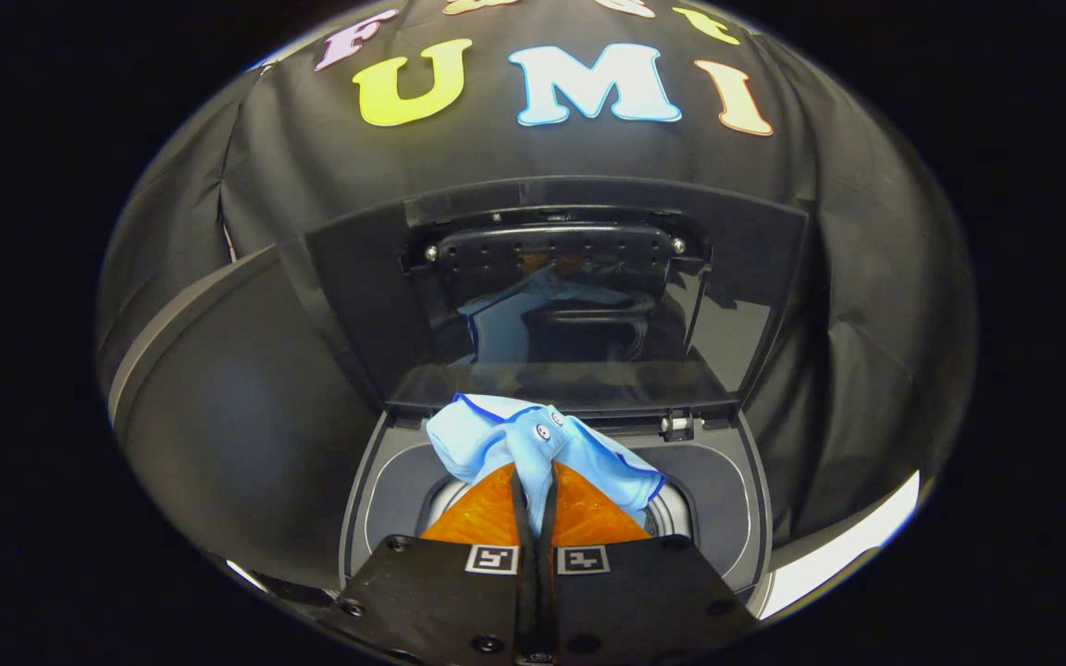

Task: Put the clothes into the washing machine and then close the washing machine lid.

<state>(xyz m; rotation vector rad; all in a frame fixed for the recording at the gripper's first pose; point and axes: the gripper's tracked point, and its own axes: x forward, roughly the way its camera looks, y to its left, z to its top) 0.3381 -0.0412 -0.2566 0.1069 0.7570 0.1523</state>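
Black cloth behind; washing machine lid (579, 296) stands open. Your gripper (536, 495) pinches the blue shirt (533, 444), seemingly over the drum (681, 509); lower deeper before releasing.

Looks like a staged laundry corner inside a recording booth rather than a real home. Black cloth (866, 305) hangs as the backdrop all around. The main giveaway is a dark top-loading washing machine (376, 499) with its glossy lid (579, 305) propped up against the cloth. A light blue garment (533, 444) hangs over the drum opening (672, 509), pinched in the claw (536, 504), whose orange fingers (482, 518) are squeezed together on it.
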